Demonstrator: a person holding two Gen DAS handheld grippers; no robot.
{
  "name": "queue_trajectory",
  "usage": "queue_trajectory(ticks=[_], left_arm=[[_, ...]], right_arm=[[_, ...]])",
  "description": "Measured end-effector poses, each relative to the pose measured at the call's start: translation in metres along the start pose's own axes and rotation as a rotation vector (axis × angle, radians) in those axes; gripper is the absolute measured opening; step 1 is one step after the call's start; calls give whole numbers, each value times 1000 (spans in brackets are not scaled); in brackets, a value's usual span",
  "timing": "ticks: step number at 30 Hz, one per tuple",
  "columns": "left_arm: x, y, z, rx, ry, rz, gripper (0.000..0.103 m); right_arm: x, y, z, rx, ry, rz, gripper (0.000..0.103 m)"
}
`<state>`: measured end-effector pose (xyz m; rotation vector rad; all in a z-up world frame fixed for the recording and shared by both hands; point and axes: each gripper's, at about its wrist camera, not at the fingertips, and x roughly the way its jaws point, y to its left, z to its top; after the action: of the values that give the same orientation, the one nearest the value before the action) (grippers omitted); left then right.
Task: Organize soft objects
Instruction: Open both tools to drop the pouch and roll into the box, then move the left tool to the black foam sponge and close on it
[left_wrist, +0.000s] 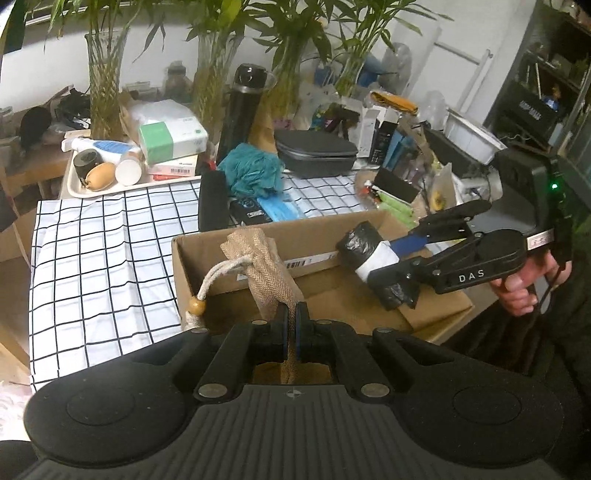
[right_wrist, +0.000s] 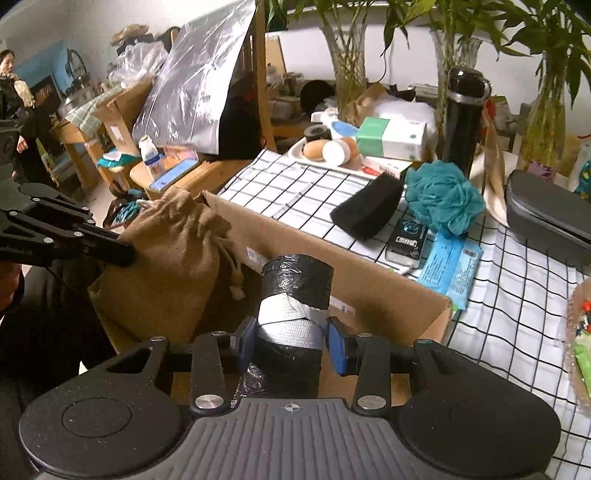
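My left gripper (left_wrist: 291, 325) is shut on a tan burlap drawstring pouch (left_wrist: 266, 273), held over the open cardboard box (left_wrist: 192, 266); a cord with a wooden bead (left_wrist: 195, 306) hangs off its left side. My right gripper (right_wrist: 291, 338) is shut on a roll of black bin bags with a white band (right_wrist: 295, 299), also over the box (right_wrist: 388, 295). In the left wrist view that roll (left_wrist: 369, 258) and the right gripper (left_wrist: 402, 266) come in from the right. In the right wrist view the pouch (right_wrist: 173, 258) hangs at the left from the left gripper's fingers (right_wrist: 118, 251).
The checked tablecloth (left_wrist: 103, 251) carries a teal bath pouf (left_wrist: 255, 170), a black soft case (left_wrist: 212, 199), blue packets (left_wrist: 284, 210), a dark zip case (left_wrist: 314, 151), a black flask (left_wrist: 240, 110) and a tray (left_wrist: 122, 184) of bottles. Glass vases (left_wrist: 107, 92) with plants line the back.
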<state>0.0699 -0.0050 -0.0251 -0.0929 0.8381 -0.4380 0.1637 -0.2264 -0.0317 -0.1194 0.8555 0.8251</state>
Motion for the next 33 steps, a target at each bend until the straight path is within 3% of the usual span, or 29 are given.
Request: queue_trajectory(ticks=[5,8,9,10,11,12,19,33], left_arm=[[6,3,-1,-27,2,7,11],[12,5,0,-46,11,28,32],[12,5,0,-52,2,36,42],[11,6,1,-59,-11,44,46],[10,6,1,-67,-25,52,48],[10,7,3,-77,-39,58,48],[8,7,11,-129,-106,90,48],[4,6,18,-91,-188,106,48]], right_arm=[[11,8,-1,-9,35,2,44],[16,16,-2,-33,53,2,48],[17,18,-1,-44,56,4,62],[16,21,-1,-57,50,1,72],[15,23,-1,-69,31,-9,90],[13,25,0,-78,14,-23,97],[2,16,7,-41,-53,-43,103],[-10,11,11,-19,-138,-97,103]])
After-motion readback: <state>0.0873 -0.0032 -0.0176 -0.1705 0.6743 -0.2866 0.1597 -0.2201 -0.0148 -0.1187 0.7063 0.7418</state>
